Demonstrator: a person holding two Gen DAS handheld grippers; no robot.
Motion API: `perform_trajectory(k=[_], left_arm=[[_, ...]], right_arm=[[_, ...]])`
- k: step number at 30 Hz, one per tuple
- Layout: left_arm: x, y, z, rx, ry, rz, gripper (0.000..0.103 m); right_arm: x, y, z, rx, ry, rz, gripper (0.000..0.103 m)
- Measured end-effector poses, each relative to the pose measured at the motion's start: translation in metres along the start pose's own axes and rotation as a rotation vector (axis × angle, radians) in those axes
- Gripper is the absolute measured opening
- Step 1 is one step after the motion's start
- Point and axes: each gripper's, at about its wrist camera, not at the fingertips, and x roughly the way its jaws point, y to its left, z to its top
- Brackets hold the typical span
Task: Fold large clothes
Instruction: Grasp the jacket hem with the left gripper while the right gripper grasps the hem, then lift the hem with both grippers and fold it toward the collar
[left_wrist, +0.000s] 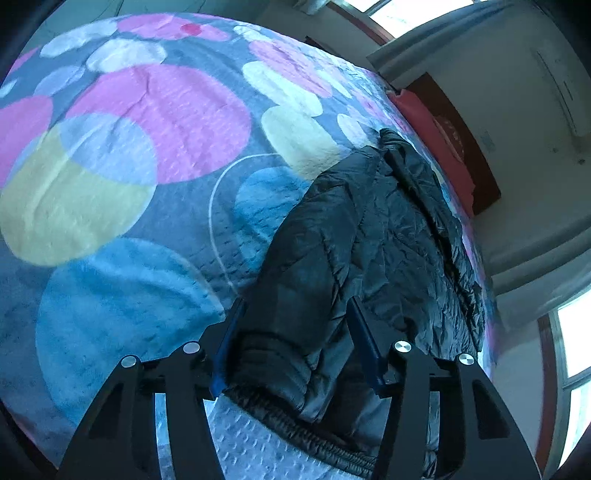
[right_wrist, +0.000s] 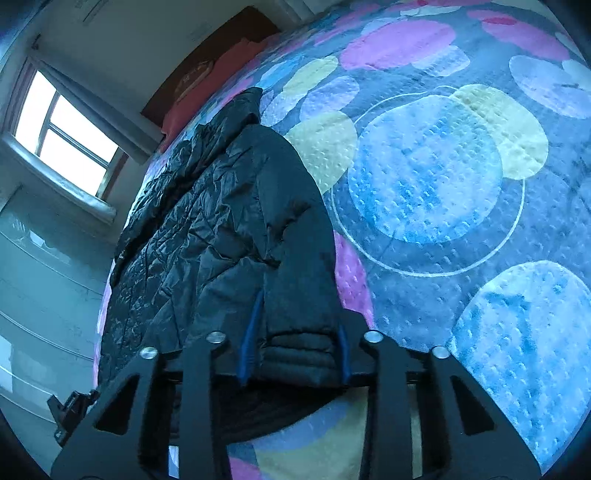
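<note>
Your left gripper (left_wrist: 295, 325), seen through the left wrist camera, is straddling the ribbed cuff end of a black quilted puffer jacket (left_wrist: 376, 240). Its two black fingers with blue pads (left_wrist: 364, 332) are sitting on either side of a puffy sleeve, and the left pad is pressing into the fabric while the right one is lying against it, so you are pinching the sleeve. That jacket is lying along the right edge of a bed covered by a grey fleece blanket printed with pink, blue, yellow and white circles (left_wrist: 122, 192). An elastic hem is showing at the near edge, under the gripper. Beyond the far end of the bed a red pillow (left_wrist: 436, 144) is resting against a dark headboard.

Your right gripper (right_wrist: 299, 339), in the right wrist camera, is clamping the other ribbed cuff of the same jacket (right_wrist: 207, 206). Blue pads (right_wrist: 251, 332) are squeezing the cuff from both sides, jaws standing narrow. Here the garment is stretching away along the left edge of the blanket (right_wrist: 443, 177), toward the pillow (right_wrist: 207, 92). A bright window (right_wrist: 62, 129) is filling the wall at the left.
</note>
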Motion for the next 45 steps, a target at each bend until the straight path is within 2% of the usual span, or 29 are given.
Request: perform_trajectory(k=[4, 5, 6, 8, 14, 22, 36, 45], left_arm=[[-0.001, -0.003, 0.000, 0.017, -0.001, 0.004, 0.053], [-0.001, -0.002, 0.000, 0.013, -0.004, 0.009, 0.043], [0.000, -0.002, 0.000, 0.011, -0.006, 0.019, 0.040], [-0.001, 0.001, 0.000, 0.005, -0.013, 0.023, 0.025], [-0.010, 0.001, 0.001, 0.008, -0.027, 0.002, 0.017], [-0.029, -0.001, 0.000, 0.045, -0.047, -0.010, 0.015], [-0.072, 0.007, -0.005, 0.074, -0.058, -0.020, 0.013], [-0.089, -0.017, 0.021, 0.074, -0.109, -0.102, 0.012]], right_arm=[[0.001, 0.001, 0.000, -0.003, -0.003, 0.002, 0.028], [0.001, 0.000, 0.001, 0.001, -0.002, 0.006, 0.028], [0.001, 0.000, 0.000, 0.009, -0.002, 0.011, 0.028], [0.001, -0.002, 0.000, 0.021, 0.000, 0.019, 0.026], [-0.008, 0.001, -0.001, 0.011, -0.027, 0.023, 0.016], [-0.030, 0.004, -0.011, 0.005, -0.056, 0.047, 0.014], [-0.066, -0.002, -0.034, 0.049, -0.047, 0.135, 0.014], [-0.081, 0.020, -0.014, 0.061, -0.086, 0.274, 0.013]])
